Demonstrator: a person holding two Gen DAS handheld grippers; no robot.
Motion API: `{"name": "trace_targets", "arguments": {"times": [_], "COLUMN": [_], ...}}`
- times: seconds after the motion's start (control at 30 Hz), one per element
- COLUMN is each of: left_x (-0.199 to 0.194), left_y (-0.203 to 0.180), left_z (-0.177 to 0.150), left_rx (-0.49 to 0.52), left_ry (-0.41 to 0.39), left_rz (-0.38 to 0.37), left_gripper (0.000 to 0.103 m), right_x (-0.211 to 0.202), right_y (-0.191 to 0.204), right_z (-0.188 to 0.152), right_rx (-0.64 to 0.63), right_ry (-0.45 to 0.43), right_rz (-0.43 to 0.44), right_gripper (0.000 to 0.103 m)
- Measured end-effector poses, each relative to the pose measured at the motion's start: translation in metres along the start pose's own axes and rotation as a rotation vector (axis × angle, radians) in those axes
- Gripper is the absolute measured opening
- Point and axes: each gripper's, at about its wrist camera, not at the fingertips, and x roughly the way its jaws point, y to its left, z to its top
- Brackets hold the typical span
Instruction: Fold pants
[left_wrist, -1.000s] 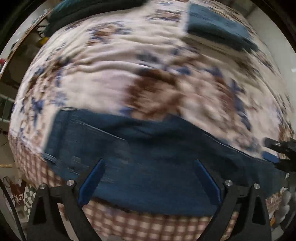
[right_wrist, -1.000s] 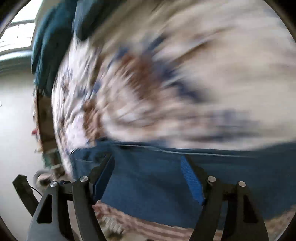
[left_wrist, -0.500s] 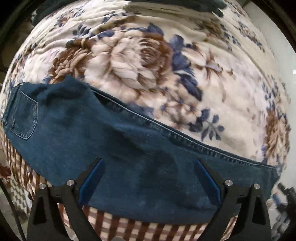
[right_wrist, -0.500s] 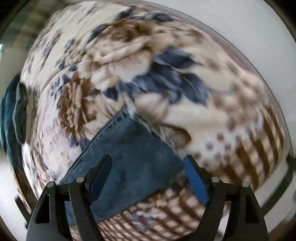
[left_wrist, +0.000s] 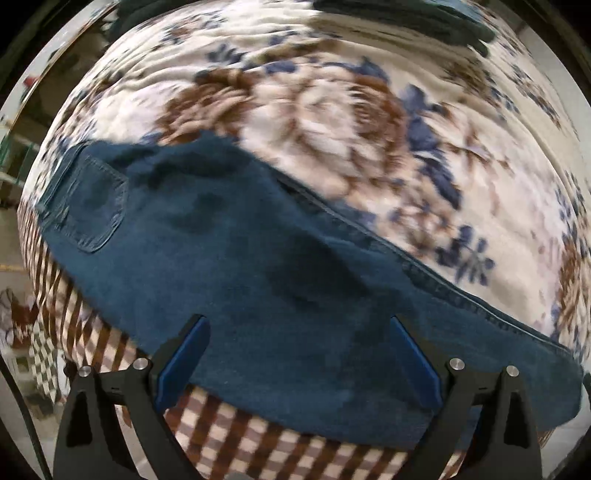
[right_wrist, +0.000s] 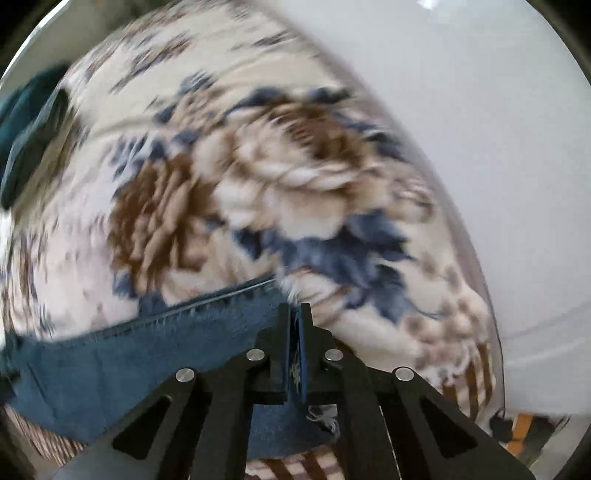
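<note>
Right wrist view: right tool (right_wrist: 295, 317) has just clamped its jaws on the frayed hem of the jeans (right_wrist: 122, 354), which lie along the near edge of the floral blanket (right_wrist: 280, 173). Left wrist view: left tool (left_wrist: 297, 363), jaws spread and empty, hangs above the jeans (left_wrist: 258, 258); their long axis runs from the hem to the back pocket (left_wrist: 92, 206).

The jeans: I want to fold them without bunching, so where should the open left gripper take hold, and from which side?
Judging by how the jeans lie flat on the blanket, with the right gripper pinching the frayed hem, the left gripper should probably come from above and pinch the waistband edge beside the back pocket.
</note>
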Motion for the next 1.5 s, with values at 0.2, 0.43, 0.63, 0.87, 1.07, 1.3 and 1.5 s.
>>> {"name": "trace_targets", "arguments": {"times": [0.2,0.43,0.63,0.87,1.07,1.3,1.5], "left_x": [0.01,0.0,0.02,0.037,0.037,0.037,0.044], "left_y": [0.015,0.029,0.051,0.056,0.062,0.088,0.106], "left_z": [-0.012,-0.017,-0.005,-0.004,-0.01,-0.015,-0.017], "left_rx": [-0.055,-0.009,-0.041,-0.073,-0.09,-0.14,-0.176], "left_ry": [0.036,-0.042,-0.006,0.023,0.026,0.021,0.039], "left_rz": [0.007,0.108,0.076,0.017,0.006,0.005,-0.012], "left_gripper": [0.098,0.098,0.098,0.098,0.098,0.098,0.098], "right_x": [0.047,0.007,0.05,0.065,0.036,-0.01,0.055], "right_y": [-0.021,0.184,0.333,0.369,0.351,0.332,0.313], "right_z": [0.008,-0.028,-0.051,-0.098,-0.107,-0.104,-0.079], "right_rx": [0.129,-0.452,-0.869,-1.259,-1.195,-1.029,-0.791], "right_ry": [0.223,0.335,0.423,0.457,0.259,0.136,0.461], "right_rz": [0.129,0.498,0.434,0.298,0.202,0.256,0.192], "right_gripper": [0.002,0.083,0.077,0.055,0.01,0.01,0.011]}}
